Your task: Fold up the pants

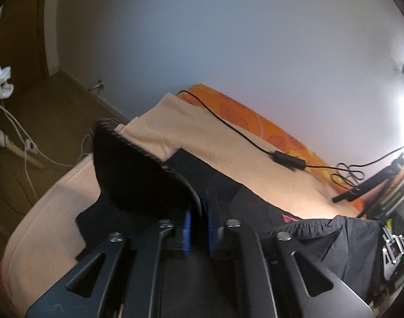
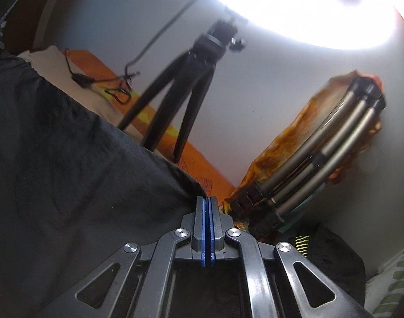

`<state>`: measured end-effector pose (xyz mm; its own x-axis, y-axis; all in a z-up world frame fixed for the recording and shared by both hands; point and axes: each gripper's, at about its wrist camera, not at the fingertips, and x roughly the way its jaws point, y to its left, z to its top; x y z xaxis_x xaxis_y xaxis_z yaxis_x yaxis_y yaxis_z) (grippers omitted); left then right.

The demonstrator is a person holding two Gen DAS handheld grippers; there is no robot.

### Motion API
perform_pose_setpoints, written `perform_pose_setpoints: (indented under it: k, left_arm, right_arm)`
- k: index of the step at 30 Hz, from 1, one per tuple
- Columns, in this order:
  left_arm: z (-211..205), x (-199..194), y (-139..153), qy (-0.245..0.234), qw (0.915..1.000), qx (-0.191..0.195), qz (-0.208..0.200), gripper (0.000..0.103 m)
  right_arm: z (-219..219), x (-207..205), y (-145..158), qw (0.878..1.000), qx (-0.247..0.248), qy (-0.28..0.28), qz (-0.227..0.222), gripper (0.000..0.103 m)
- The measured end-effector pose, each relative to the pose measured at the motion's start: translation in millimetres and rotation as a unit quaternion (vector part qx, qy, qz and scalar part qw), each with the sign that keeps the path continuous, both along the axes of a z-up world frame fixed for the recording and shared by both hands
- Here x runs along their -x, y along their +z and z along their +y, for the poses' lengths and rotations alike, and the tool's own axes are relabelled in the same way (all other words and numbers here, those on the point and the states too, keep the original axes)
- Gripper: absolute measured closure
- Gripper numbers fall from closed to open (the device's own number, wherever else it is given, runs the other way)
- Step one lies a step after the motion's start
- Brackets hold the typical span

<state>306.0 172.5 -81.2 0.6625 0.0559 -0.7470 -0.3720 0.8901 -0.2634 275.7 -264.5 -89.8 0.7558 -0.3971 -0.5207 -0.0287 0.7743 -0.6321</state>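
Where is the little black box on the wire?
In the left wrist view the black power adapter lies on the beige towel, right of middle, beside the orange sheet and beyond the black pants.

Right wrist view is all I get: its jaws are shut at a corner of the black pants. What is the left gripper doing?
Observer: The left gripper has its pads slightly apart, with a lifted edge of the black pants between them.
Operator: Any marking on that edge?
Observer: Pink stitching runs along it.
Operator: Anything else pink?
Observer: A pink print shows on the part lying flat.
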Motion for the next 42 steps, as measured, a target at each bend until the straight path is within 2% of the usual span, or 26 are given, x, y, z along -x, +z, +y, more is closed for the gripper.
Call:
perform_pose_setpoints:
  k: [3,7,10,12,17,21,26,30,31,32,33,37,41,42]
  left_arm:
    - [7,-5,4,0.005,1.0,-0.006,-0.005,0.08]
    - [22,13,19,0.024,0.9991,-0.024,-0.025,0.079]
    - [38,35,25,0.037,0.9986,-0.019,-0.032,0.079]
    - [46,44,28,0.045,0.9979,-0.032,-0.033,0.079]
    - [61,62,22,0.046,0.9982,-0.03,-0.025,0.079]
    - [51,68,18,0.027,0.9988,-0.037,-0.018,0.079]
    - [27,63,10,-0.002,0.9989,-0.047,-0.008,0.079]
    - [3,65,4,-0.033,0.9982,-0.05,-0.003,0.079]
    - [-4,68,6,-0.041,0.9977,-0.054,-0.004,0.079]
    - [-8,72,7,-0.047,0.9973,-0.055,-0.006,0.079]
    - [-15,75,9,-0.055,0.997,-0.054,-0.009,0.079]
    - [-51,86,21,-0.096,0.994,-0.047,-0.024,0.079]
    - [-94,97,31,-0.153,0.9864,-0.046,-0.037,0.079]
    - [-106,99,32,-0.169,0.9839,-0.044,-0.038,0.079]
  right_arm:
    - [-8,-12,-7,1.0,0.009,-0.011,0.009,0.103]
    - [-16,-30,-18,0.999,0.016,-0.027,0.026,0.103]
    - [-23,-39,-25,0.999,0.018,-0.032,0.033,0.103]
    - [-27,-48,-31,0.998,0.019,-0.035,0.039,0.103]
    - [-37,-55,-35,0.998,0.009,-0.039,0.045,0.103]
    - [-48,-47,-27,0.998,-0.005,-0.05,0.044,0.103]
    - [-58,-41,-27,0.997,0.021,-0.057,0.053,0.103]
    - [-66,-45,-20,0.997,-0.016,-0.057,0.05,0.103]
    - [-66,-43,-17,0.997,-0.028,-0.051,0.046,0.099]
    - [-66,-38,-13,0.998,-0.036,-0.043,0.037,0.084]
    - [-64,-33,-9,0.998,-0.037,-0.04,0.026,0.064]
    - [-64,0,20,0.998,-0.062,-0.013,-0.016,0.051]
    - [-80,48,48,0.987,-0.155,-0.016,-0.038,0.042]
    - [-90,66,54,0.98,-0.193,-0.024,-0.039,0.04]
